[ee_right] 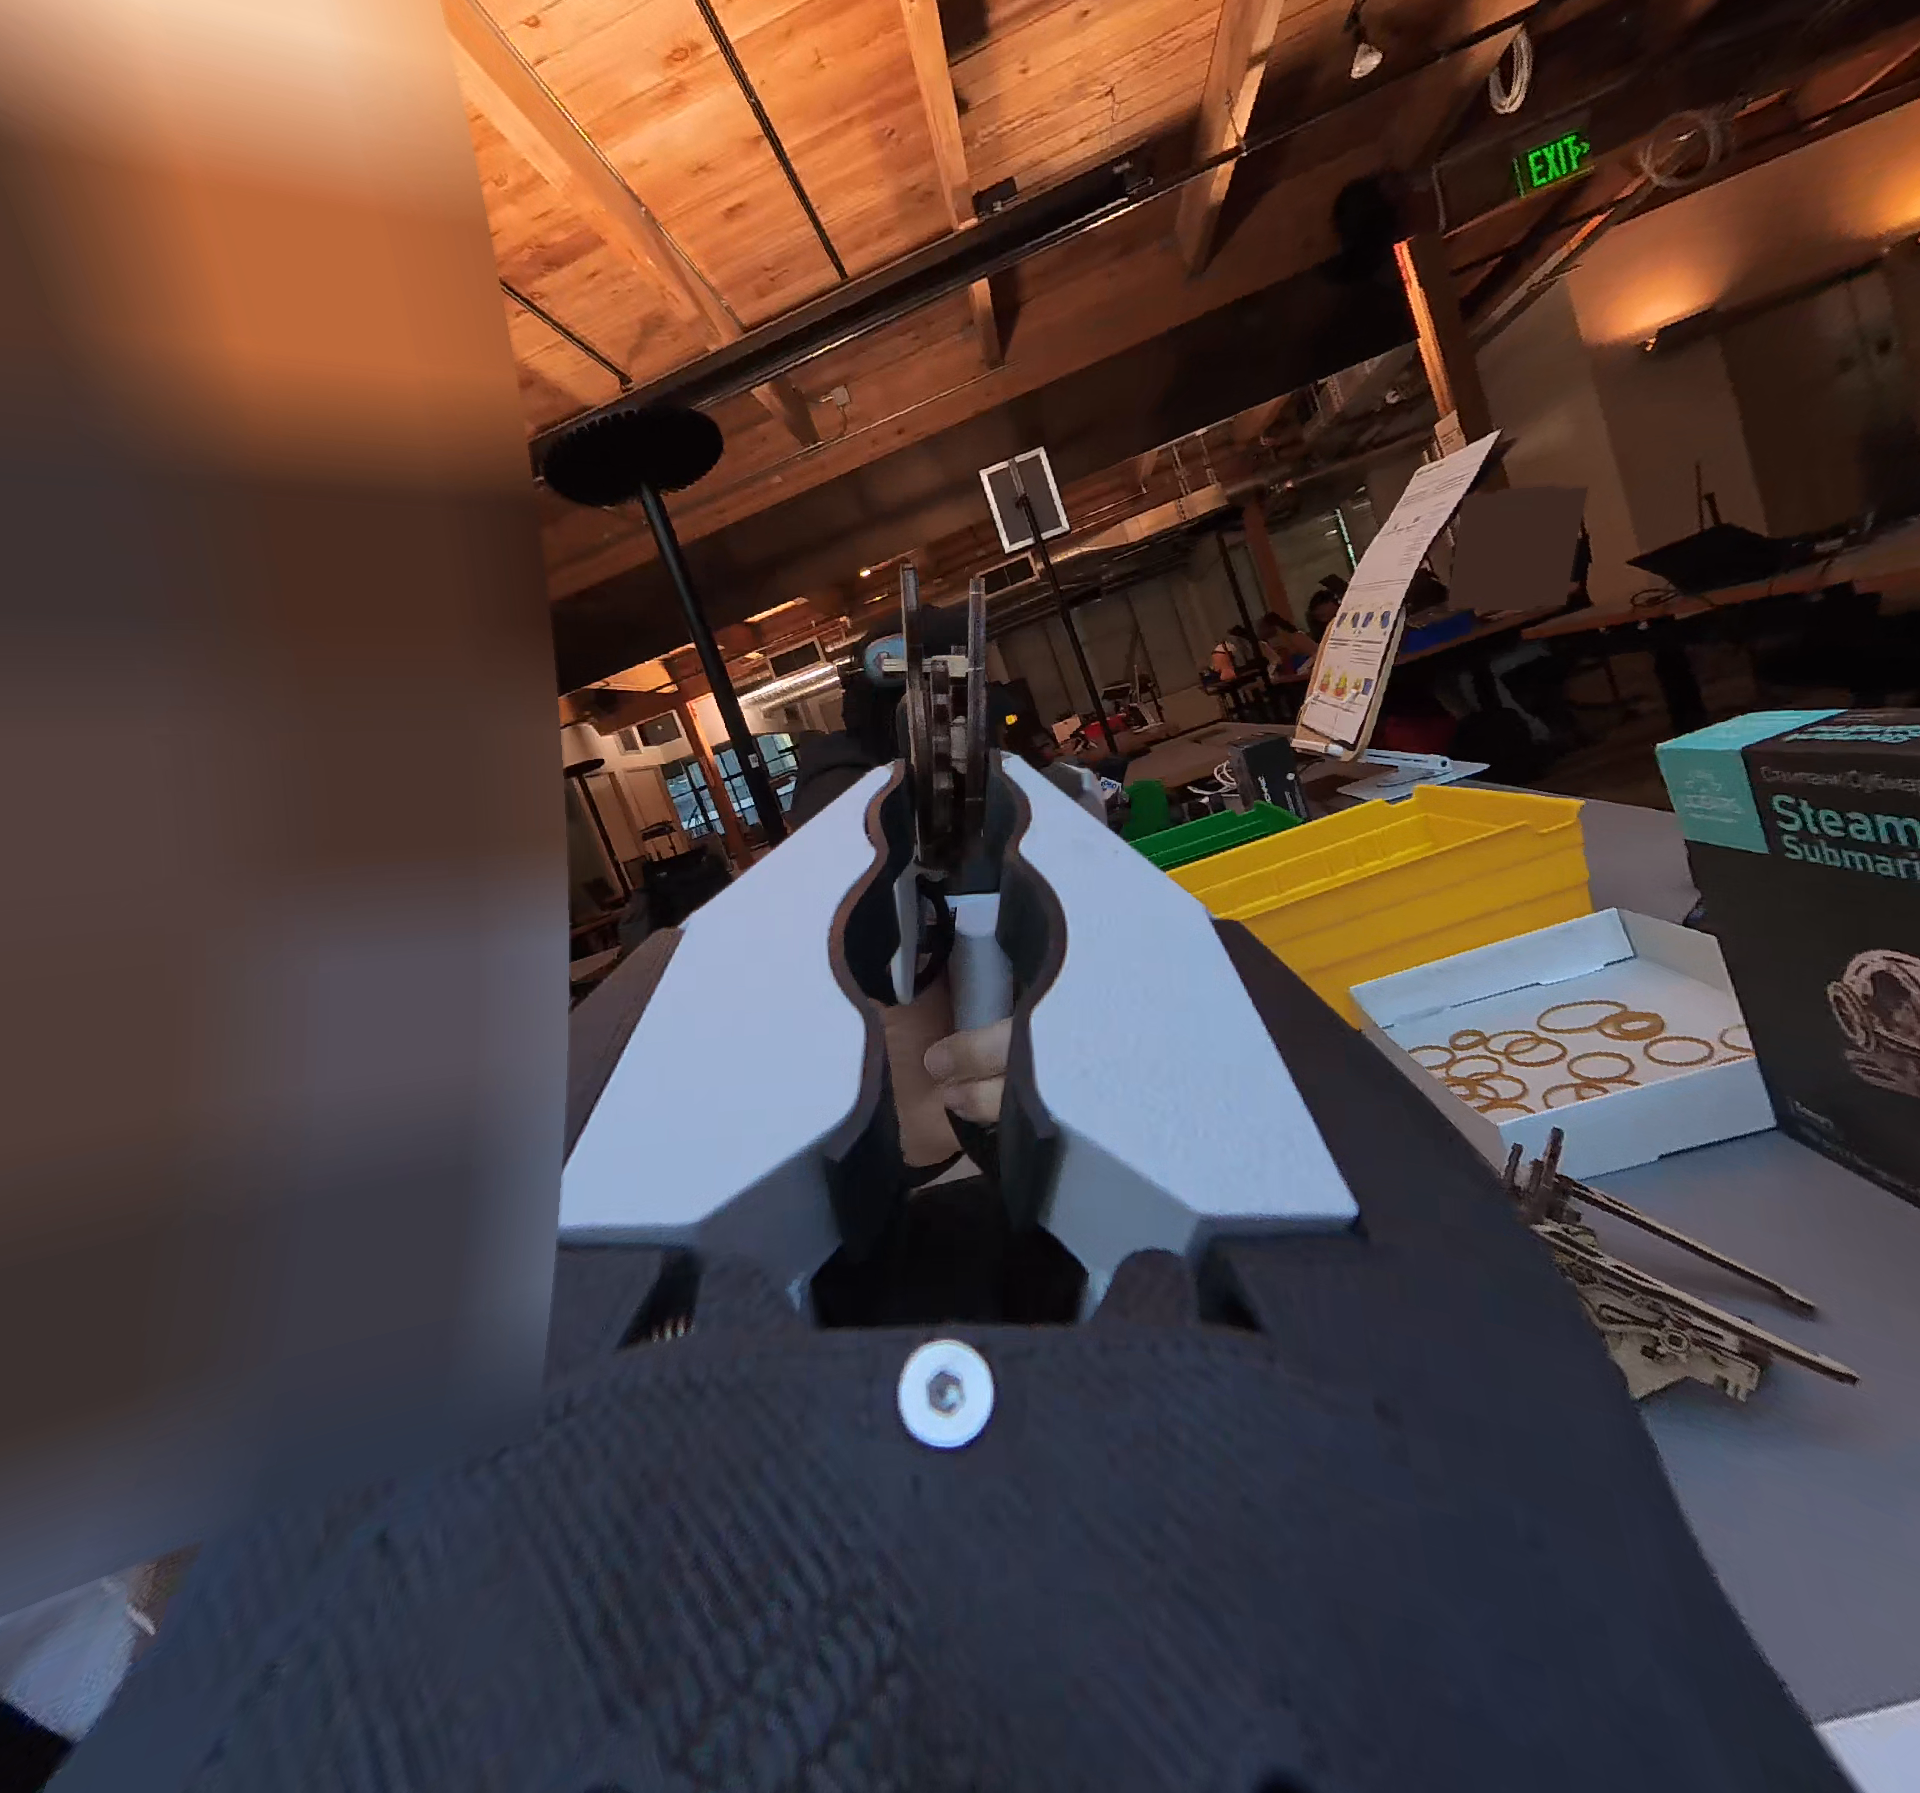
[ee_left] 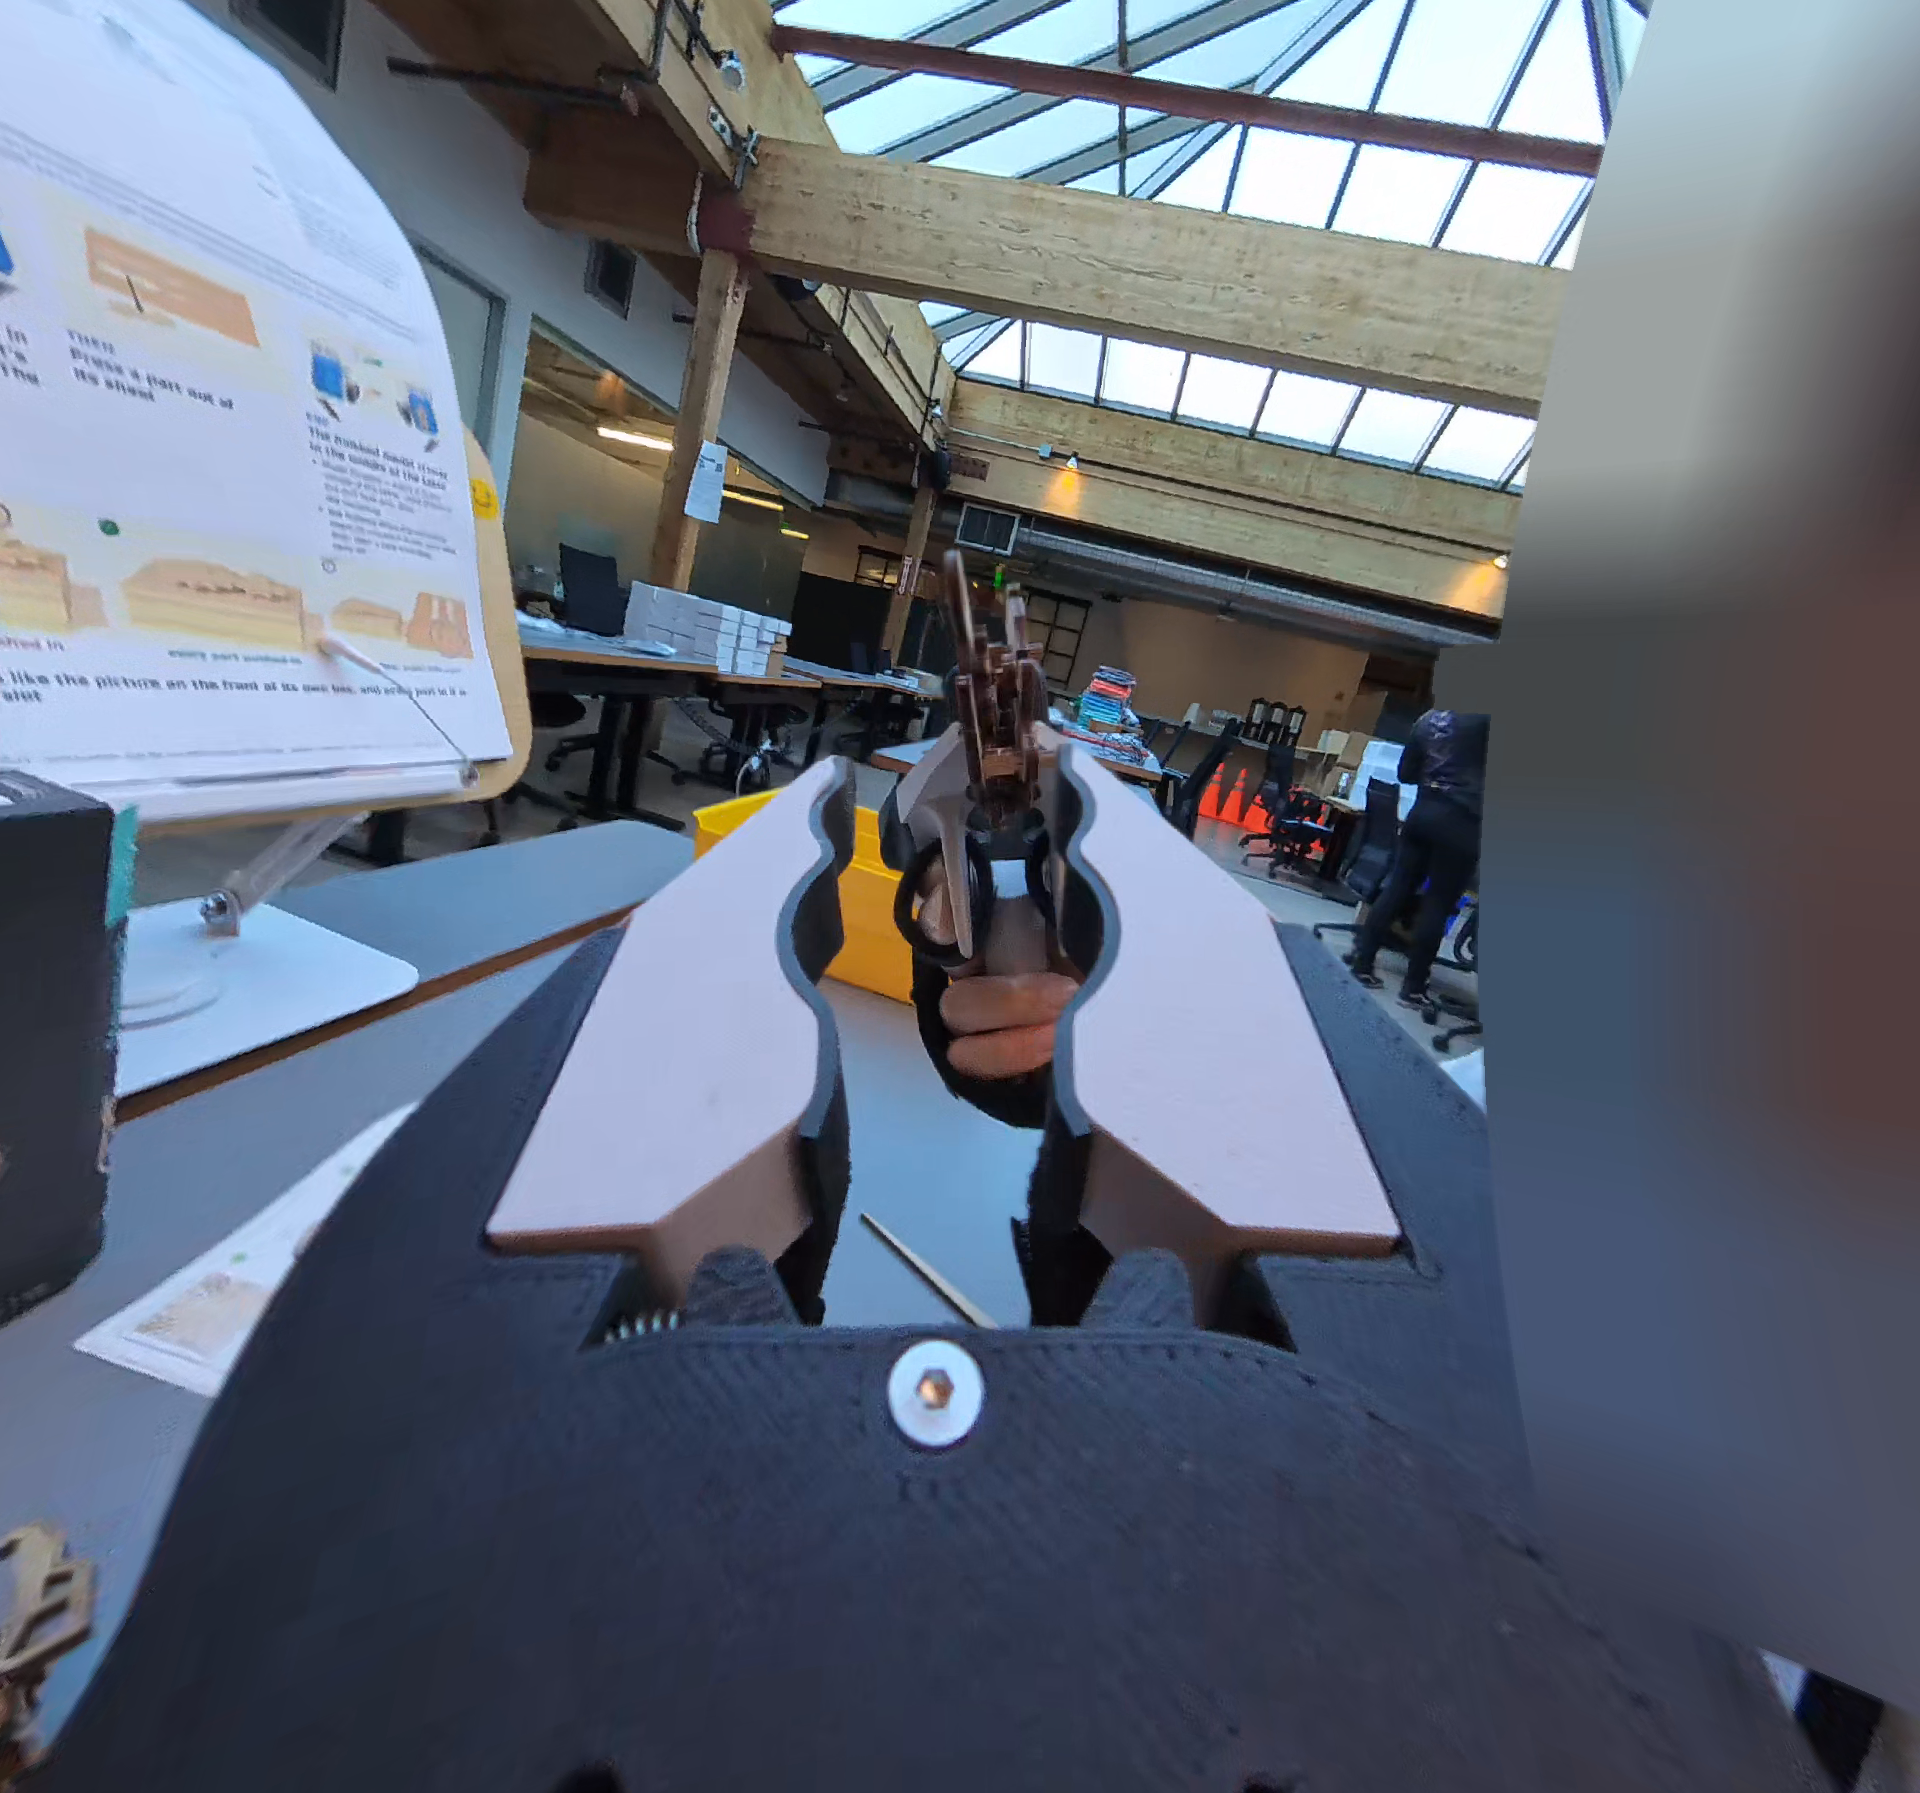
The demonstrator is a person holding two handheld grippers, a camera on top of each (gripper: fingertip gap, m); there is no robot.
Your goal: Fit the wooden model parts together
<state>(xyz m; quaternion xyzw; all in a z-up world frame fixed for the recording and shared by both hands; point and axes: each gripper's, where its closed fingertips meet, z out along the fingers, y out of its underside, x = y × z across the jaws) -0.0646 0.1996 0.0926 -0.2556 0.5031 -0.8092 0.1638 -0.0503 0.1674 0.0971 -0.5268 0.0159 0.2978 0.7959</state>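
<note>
A dark wooden model of thin plates and gear wheels is held upright in the air between both grippers, which face each other. My left gripper, with pink fingers, is closed partway around the model's base. The right gripper's grey fingers and a hand show just beyond it. In the right wrist view the model stands edge-on between the tips of my right gripper, which is nearly closed on it. The left gripper's fingers and a hand show through the gap.
On the grey table are a yellow bin, a green bin, a white tray of brown rings, a black kit box, loose wooden parts and a thin stick. An instruction sheet on a stand is at left. About 4 cm separates my left fingertips from my right.
</note>
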